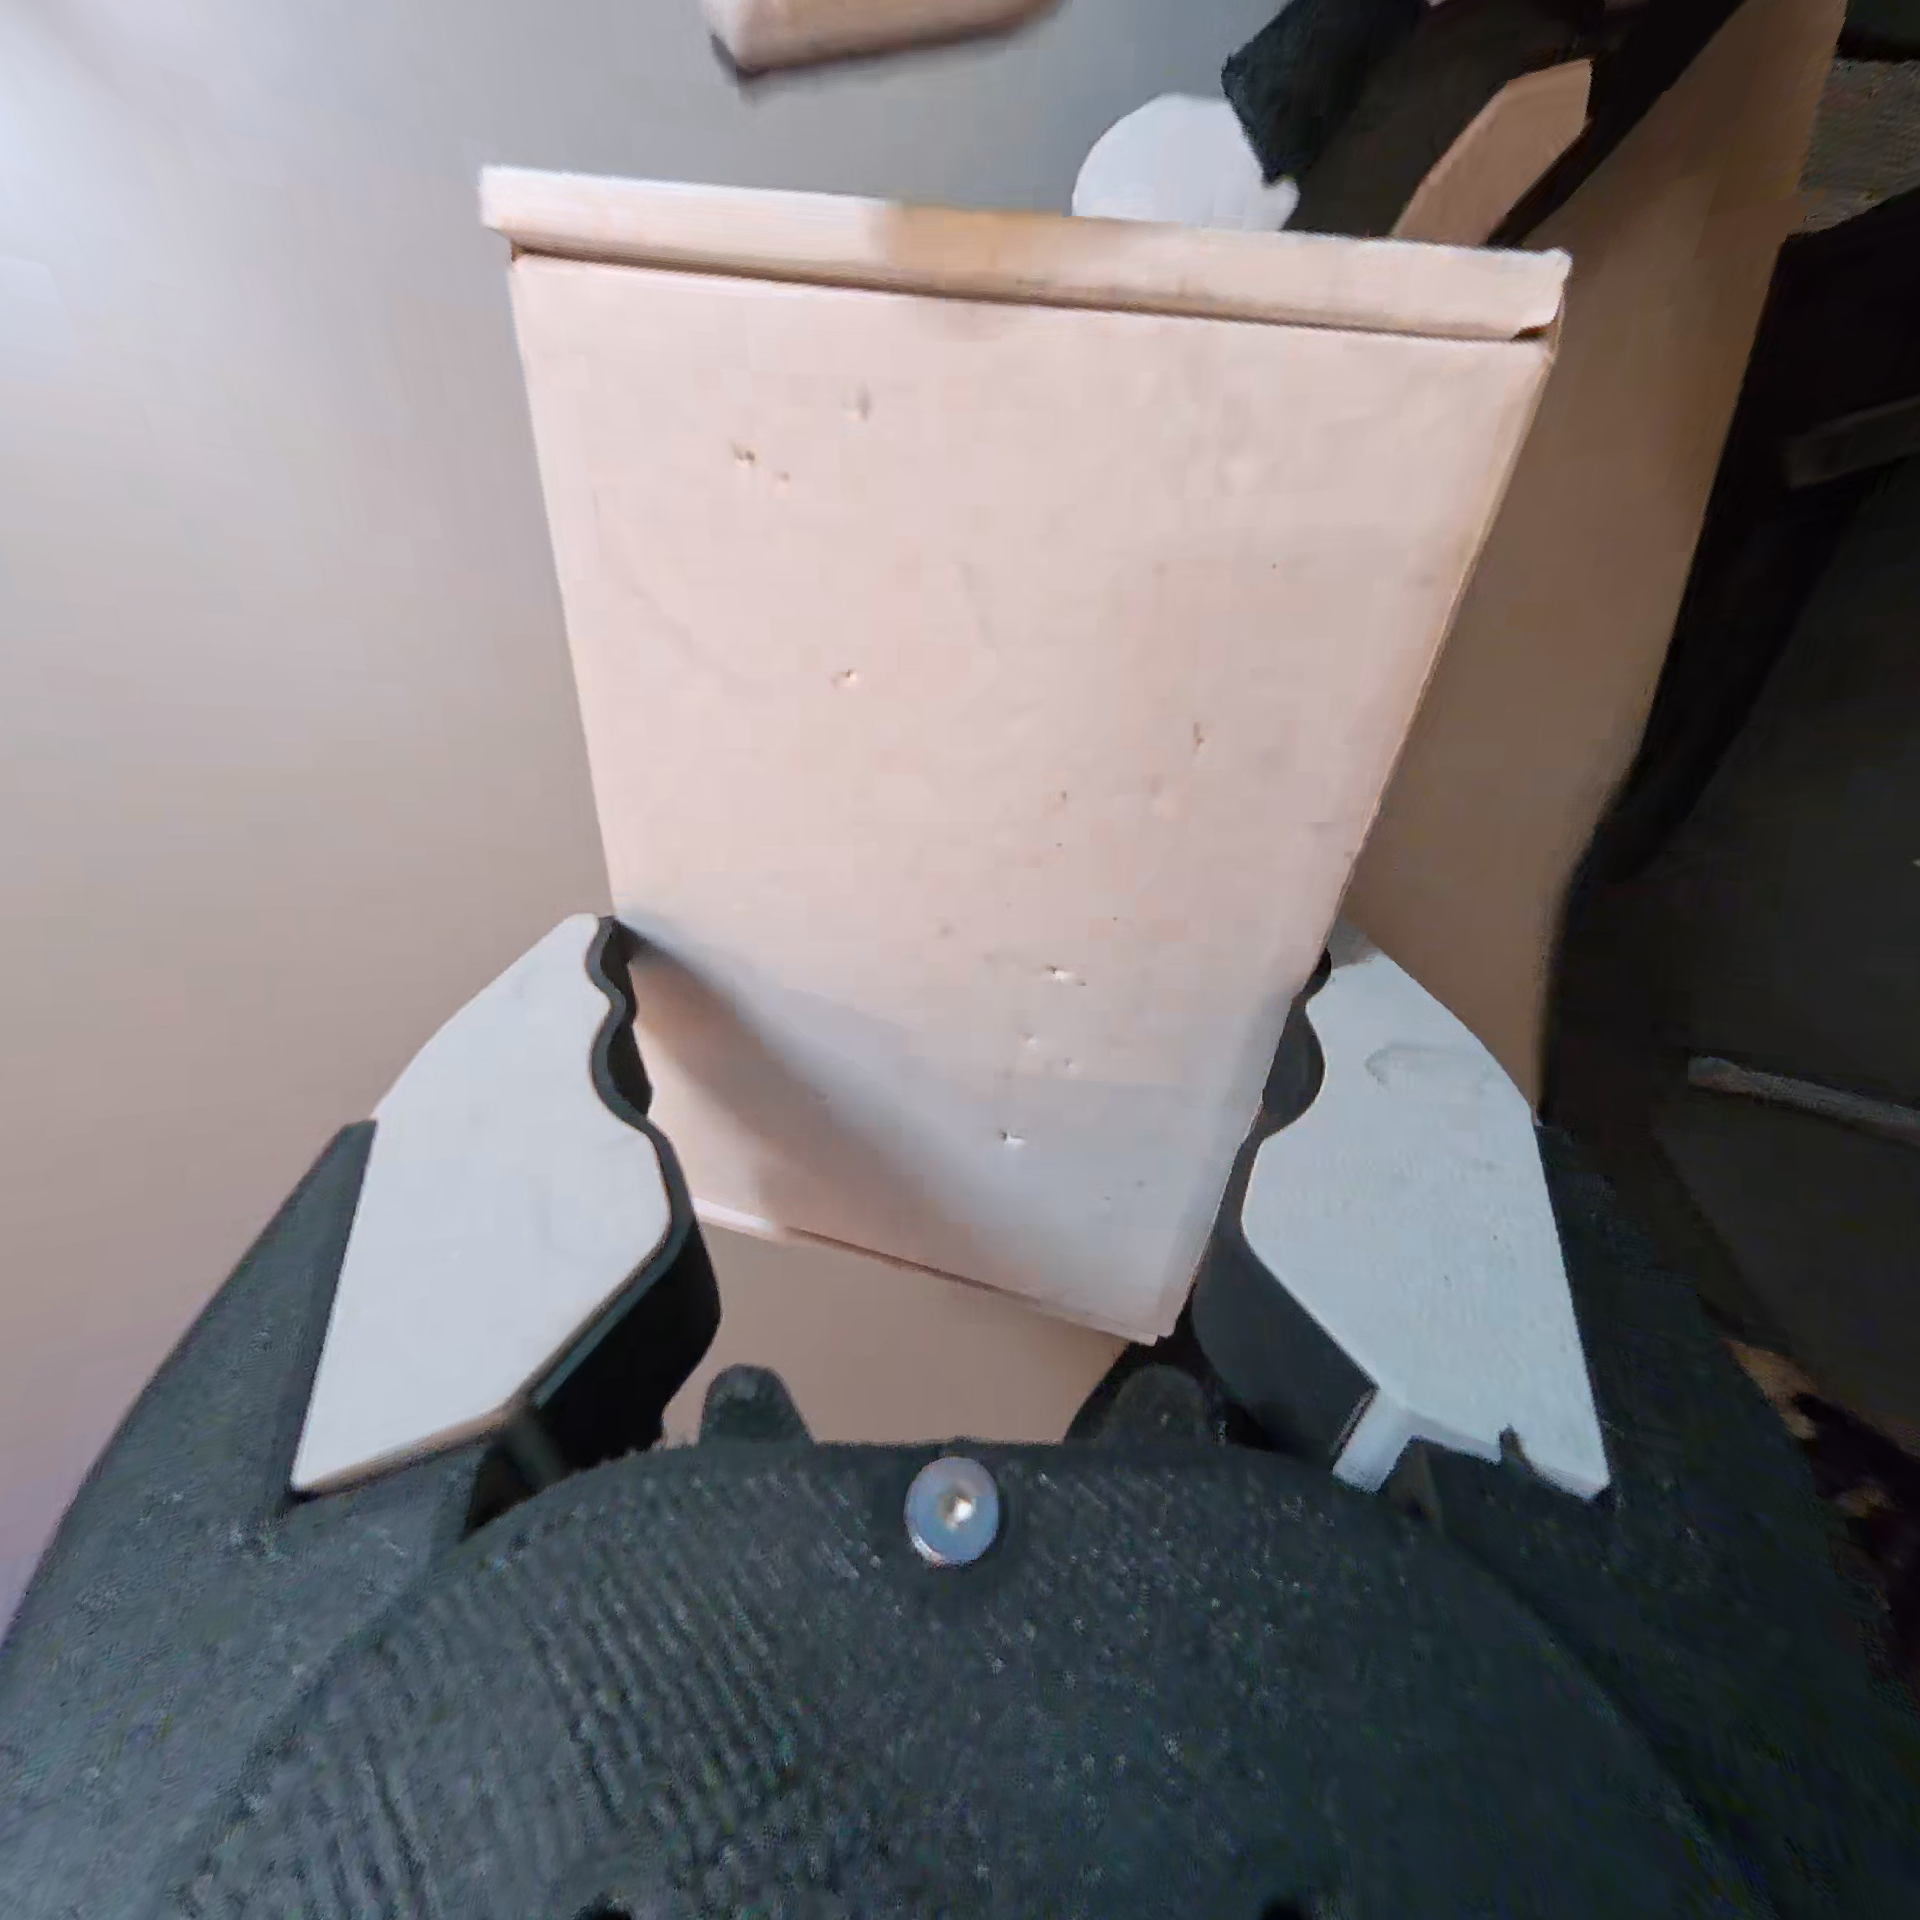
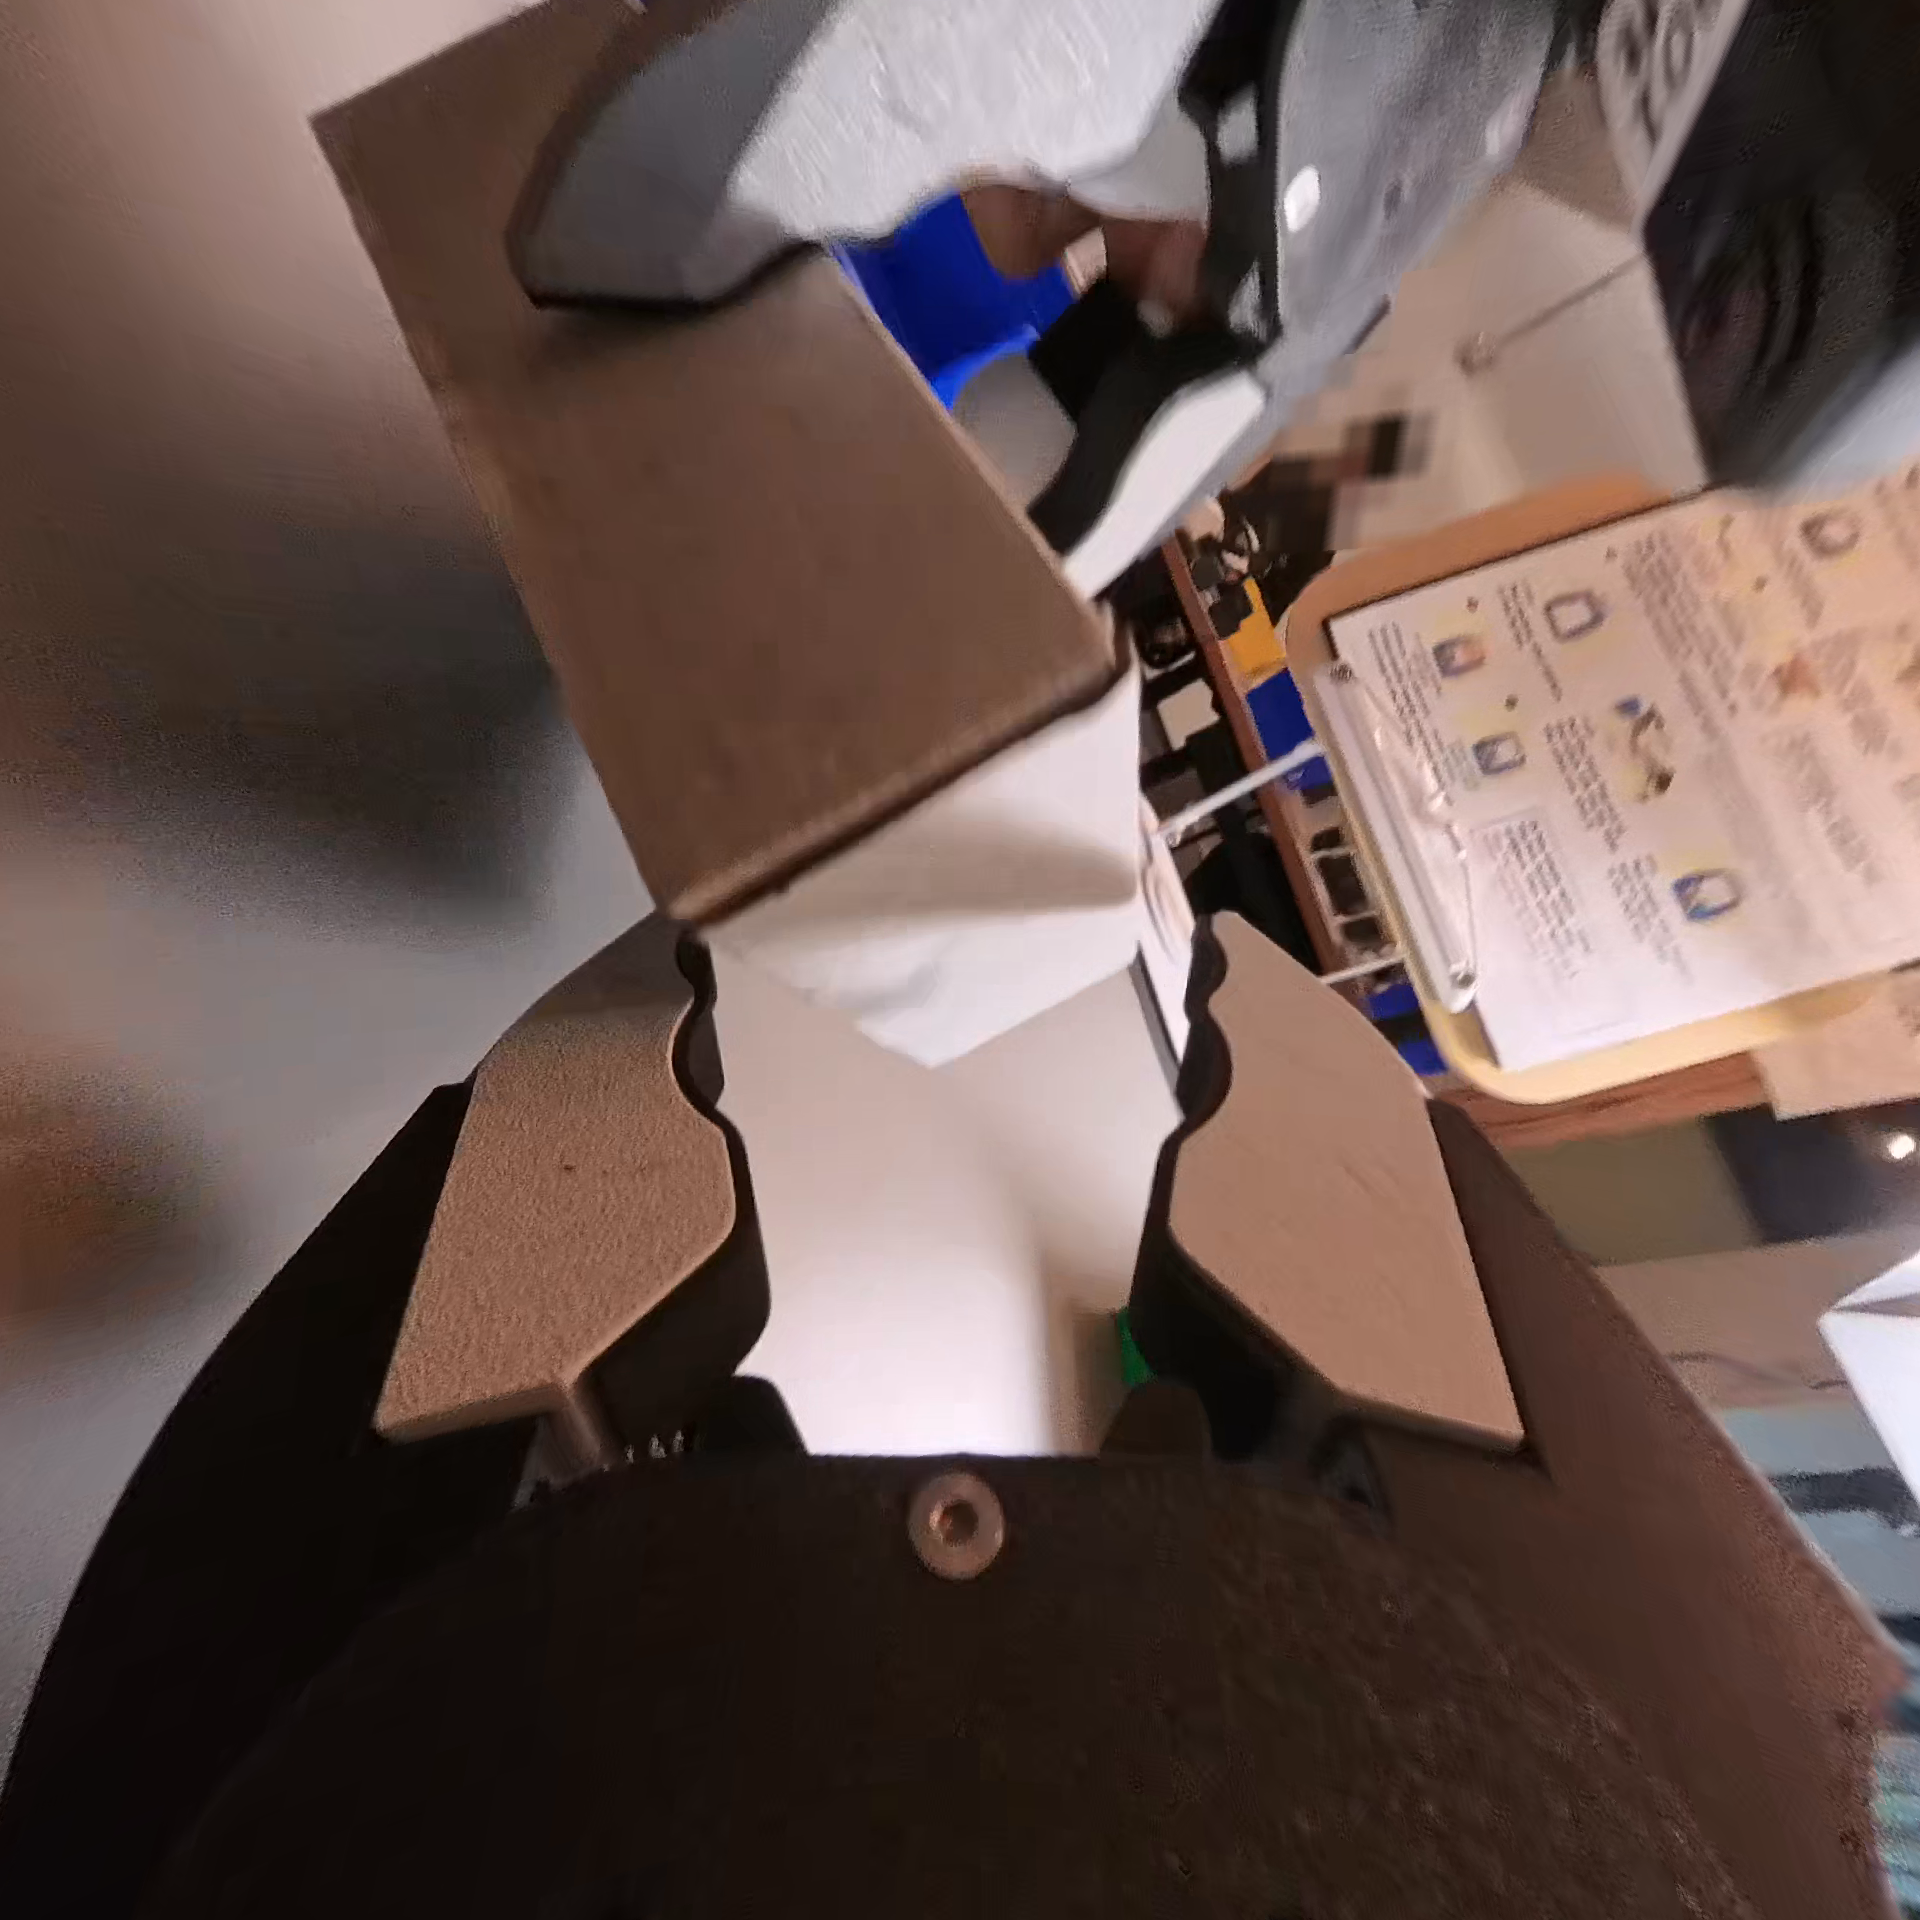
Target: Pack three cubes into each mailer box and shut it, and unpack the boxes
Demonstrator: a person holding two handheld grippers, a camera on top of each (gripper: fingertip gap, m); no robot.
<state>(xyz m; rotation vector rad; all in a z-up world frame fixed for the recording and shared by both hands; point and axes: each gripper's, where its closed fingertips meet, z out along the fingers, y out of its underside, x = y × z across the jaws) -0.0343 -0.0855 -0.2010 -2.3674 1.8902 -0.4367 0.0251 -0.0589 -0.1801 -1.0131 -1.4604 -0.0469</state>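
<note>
Between the left tongs, mailer box clamped by its side walls, lid shut. Right tongs open, empty, at the box's 6 o'clock corner. Risk: thin cardboard flexes, box slips or twists out.

mailer box contents hidden, second box cropped
</note>
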